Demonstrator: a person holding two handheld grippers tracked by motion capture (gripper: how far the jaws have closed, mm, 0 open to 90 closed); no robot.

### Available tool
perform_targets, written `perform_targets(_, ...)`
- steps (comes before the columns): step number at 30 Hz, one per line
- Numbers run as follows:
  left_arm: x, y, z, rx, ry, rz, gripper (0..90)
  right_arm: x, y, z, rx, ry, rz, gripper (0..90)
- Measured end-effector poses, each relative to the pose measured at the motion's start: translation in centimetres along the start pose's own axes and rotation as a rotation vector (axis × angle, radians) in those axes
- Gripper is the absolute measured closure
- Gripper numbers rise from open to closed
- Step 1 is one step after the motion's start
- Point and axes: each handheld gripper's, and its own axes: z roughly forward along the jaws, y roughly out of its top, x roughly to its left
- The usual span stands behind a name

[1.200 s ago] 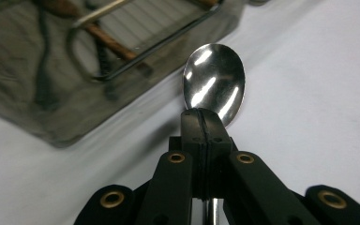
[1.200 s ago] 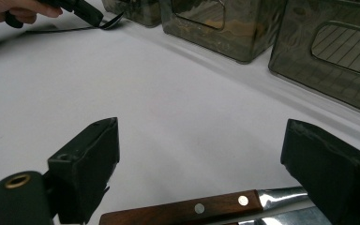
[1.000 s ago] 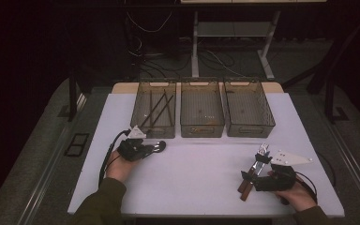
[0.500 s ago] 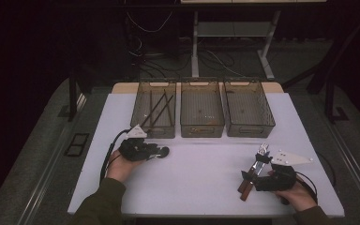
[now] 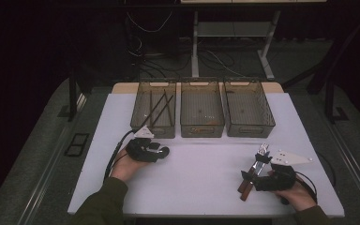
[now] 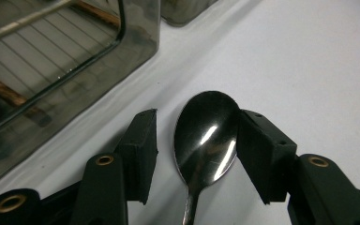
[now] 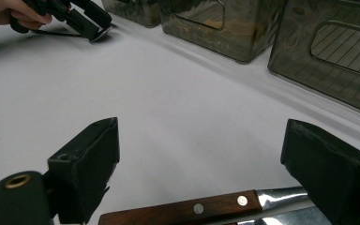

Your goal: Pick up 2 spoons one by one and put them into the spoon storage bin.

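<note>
1. Reading my left gripper [image 6: 197, 145] first: its fingers [image 6: 140, 150] stand parted around the bowl of a spoon [image 6: 206, 136] that lies on the white counter [image 6: 309, 56]. One pad looks to touch the bowl's edge, the other has a gap, so nothing is clamped yet.
2. My right gripper [image 7: 201, 173] is spread wide and holds nothing. A wooden-handled utensil [image 7: 187, 208] lies across the counter between and just below its fingers [image 7: 86, 161].
3. I judge the spoon to be stiff, light, polished metal and slippery. The rounded bowl would squirt out of flat pads, so I would rather take hold on the narrow neck or handle.
4. The wooden handle with its rivets looks grippier, and I would take it mid-length.
5. The high view shows the layout: three smoky bins in a row at the far side of the counter, with the left bin [image 5: 153, 108] holding thin sticks. My left gripper [image 5: 161, 151] lies just in front of that bin, my right gripper [image 5: 253, 174] near the right front with a fork [image 5: 261, 152] and wooden handles beside it.
6. The left gripper view alone reveals the spoon's bowl between the fingers. The right gripper view alone shows the rivets.
</note>
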Motion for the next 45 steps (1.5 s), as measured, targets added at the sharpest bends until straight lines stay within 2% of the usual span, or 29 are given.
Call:
perform_targets(10,-0.5,0.1,0.2,0.026,-0.004,0.045,50.5,-0.1,0.0,-0.1,-0.003,-0.002,-0.003,12.0)
perform_targets(16,-0.9,0.1,0.2,0.035,0.012,0.073,53.0,0.0,0.0,0.0,-0.002,-0.001,-0.005,12.0)
perform_targets(19,-0.9,0.0,0.2,0.036,0.010,0.072,53.1,0.0,0.0,-0.1,-0.004,-0.001,-0.006,12.0)
perform_targets(20,-0.8,0.0,0.1,0.031,-0.002,0.060,53.1,0.0,0.0,-0.1,-0.003,-0.001,-0.006,12.0)
perform_targets(22,-0.4,-0.1,0.1,0.018,-0.056,0.031,53.2,0.0,0.0,-0.1,-0.003,0.000,-0.006,12.0)
perform_targets(27,0.1,-0.2,0.0,0.003,-0.074,0.002,50.8,0.0,0.0,0.0,-0.001,0.001,-0.007,12.0)
perform_targets(30,0.2,-0.2,0.0,0.005,-0.066,0.003,51.6,0.0,0.0,0.0,-0.001,0.000,-0.008,12.0)
perform_targets(34,-0.4,-0.1,0.0,0.026,-0.015,0.045,56.5,0.0,0.0,0.0,-0.001,-0.001,-0.009,12.0)
perform_targets(35,-0.5,0.0,0.1,0.031,-0.002,0.078,57.6,0.0,0.0,0.0,-0.001,-0.001,-0.009,12.0)
perform_targets(38,-1.0,0.1,0.1,0.048,0.025,0.099,58.8,0.1,0.0,0.0,0.001,0.001,-0.008,12.0)
perform_targets(45,-0.9,0.1,-0.1,0.048,0.025,0.111,62.5,0.1,0.1,0.0,0.000,0.000,-0.010,12.0)
